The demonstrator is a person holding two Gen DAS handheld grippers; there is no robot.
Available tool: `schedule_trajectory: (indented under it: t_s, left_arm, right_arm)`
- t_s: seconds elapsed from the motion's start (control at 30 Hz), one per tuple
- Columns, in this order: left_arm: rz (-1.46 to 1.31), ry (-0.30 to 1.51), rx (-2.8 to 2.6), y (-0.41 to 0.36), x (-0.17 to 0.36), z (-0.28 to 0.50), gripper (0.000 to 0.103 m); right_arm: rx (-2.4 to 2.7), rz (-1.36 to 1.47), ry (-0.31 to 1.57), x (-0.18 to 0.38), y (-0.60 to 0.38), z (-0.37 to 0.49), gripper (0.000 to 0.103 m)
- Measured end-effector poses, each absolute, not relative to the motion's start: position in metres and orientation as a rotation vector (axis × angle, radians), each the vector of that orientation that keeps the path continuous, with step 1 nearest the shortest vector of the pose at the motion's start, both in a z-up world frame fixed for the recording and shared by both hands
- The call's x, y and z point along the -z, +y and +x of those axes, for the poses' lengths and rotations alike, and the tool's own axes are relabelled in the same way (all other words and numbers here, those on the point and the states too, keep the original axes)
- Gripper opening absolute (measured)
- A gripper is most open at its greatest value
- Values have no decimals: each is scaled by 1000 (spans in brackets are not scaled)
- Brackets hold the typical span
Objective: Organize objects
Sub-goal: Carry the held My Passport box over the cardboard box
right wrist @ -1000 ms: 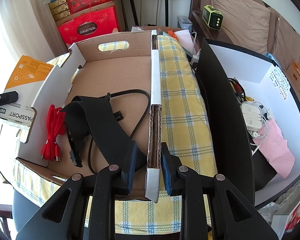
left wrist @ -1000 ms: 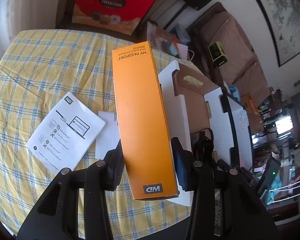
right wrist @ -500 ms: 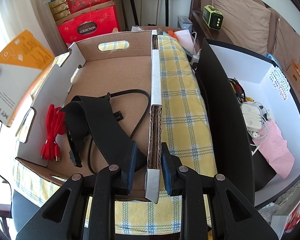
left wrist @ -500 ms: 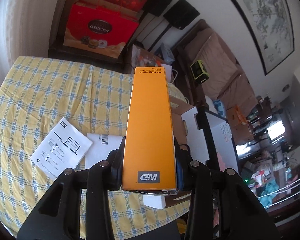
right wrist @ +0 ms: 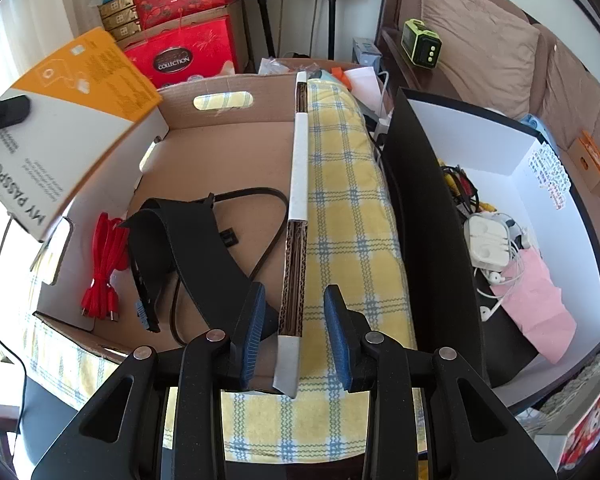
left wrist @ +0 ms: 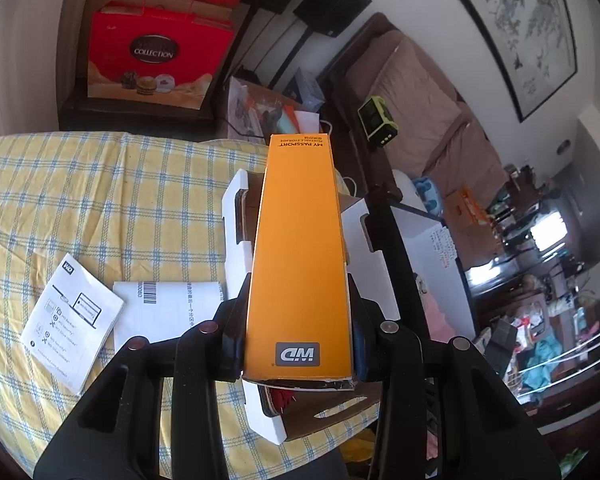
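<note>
Cardboard tray (right wrist: 228, 160) sat on the checked table (left wrist: 80, 200) as the drop target. I held the orange WD box (left wrist: 300, 248) clamped in the left gripper (left wrist: 298, 344), above the tray's left wall for lowering in. Right gripper (right wrist: 294, 330) straddled the tray's right wall, pads apart, not pinching.

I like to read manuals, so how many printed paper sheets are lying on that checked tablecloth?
2: a WD booklet near the cloth's left edge, and a barcoded sheet right beside it, against the cardboard tray. More may be hidden under the claw.
</note>
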State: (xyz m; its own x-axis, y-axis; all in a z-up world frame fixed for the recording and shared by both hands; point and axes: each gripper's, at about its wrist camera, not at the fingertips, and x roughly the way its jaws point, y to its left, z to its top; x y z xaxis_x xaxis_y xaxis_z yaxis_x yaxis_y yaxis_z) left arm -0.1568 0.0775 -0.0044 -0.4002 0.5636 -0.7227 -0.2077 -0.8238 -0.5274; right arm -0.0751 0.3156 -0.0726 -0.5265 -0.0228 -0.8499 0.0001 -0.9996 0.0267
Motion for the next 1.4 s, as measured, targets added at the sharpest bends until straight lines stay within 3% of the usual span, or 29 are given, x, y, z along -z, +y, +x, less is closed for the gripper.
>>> schedule_trajectory:
  t_s: [0.27, 0.7, 1.1, 1.4]
  left_arm:
    - [-1378, -319, -2227, 119, 4, -173, 36]
    - [-1451, -202, -2273, 146, 21, -189, 36]
    - [-1327, 154, -2271, 186, 13, -187, 36]
    - [-1140, 565, -2246, 223, 13, -157, 36]
  right_arm:
    - [2748, 1515, -69, 63, 324, -74, 30]
    - [2753, 1360, -60, 21, 315, -88, 30]
    - [2738, 1387, -74, 25, 311, -94, 30]
    - [2725, 1502, -107, 55, 325, -85, 30]
